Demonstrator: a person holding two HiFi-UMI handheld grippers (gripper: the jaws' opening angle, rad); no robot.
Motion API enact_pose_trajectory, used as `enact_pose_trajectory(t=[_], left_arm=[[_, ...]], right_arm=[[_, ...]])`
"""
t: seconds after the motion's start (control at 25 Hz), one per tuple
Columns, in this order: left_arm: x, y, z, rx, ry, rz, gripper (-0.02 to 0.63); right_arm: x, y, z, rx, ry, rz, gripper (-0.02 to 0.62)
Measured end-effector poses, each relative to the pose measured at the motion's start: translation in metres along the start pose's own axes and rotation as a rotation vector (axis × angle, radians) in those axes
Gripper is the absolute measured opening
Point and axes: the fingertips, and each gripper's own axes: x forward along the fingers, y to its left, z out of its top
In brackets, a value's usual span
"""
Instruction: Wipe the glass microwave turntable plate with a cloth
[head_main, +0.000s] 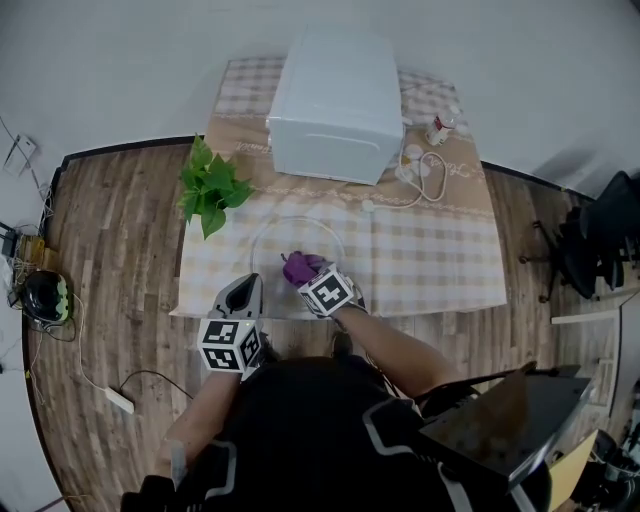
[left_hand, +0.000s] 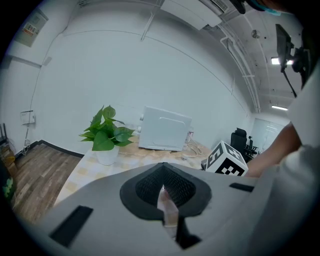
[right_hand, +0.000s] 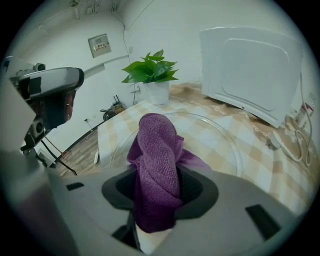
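Observation:
The clear glass turntable plate (head_main: 268, 238) lies flat on the checked tablecloth near the table's front edge; in the right gripper view its surface (right_hand: 220, 137) spreads out just beyond the jaws. My right gripper (head_main: 312, 277) is shut on a bunched purple cloth (head_main: 296, 266), which rests on the near part of the plate. In its own view the cloth (right_hand: 156, 150) stands up between the jaws of the right gripper (right_hand: 157, 202). My left gripper (head_main: 246, 291) hangs off the plate's near-left side, raised and tilted upward, jaws shut with nothing seen between them (left_hand: 165, 194).
A white microwave (head_main: 335, 105) stands at the back of the table (head_main: 440, 260). A potted green plant (head_main: 210, 185) is at the left rear. White cables and a plug (head_main: 420, 170) and a small bottle (head_main: 438, 130) lie right of the microwave. An office chair (head_main: 590, 245) stands at far right.

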Motion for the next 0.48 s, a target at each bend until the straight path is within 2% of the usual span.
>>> enact_pose_trajectory(t=[0.48], left_arm=[[0.021,-0.028,0.009,0.039,0.002,-0.071,0.002]], right_arm=[[-0.028,-0.036,-0.033,0.067,0.03,-0.054,0.179]])
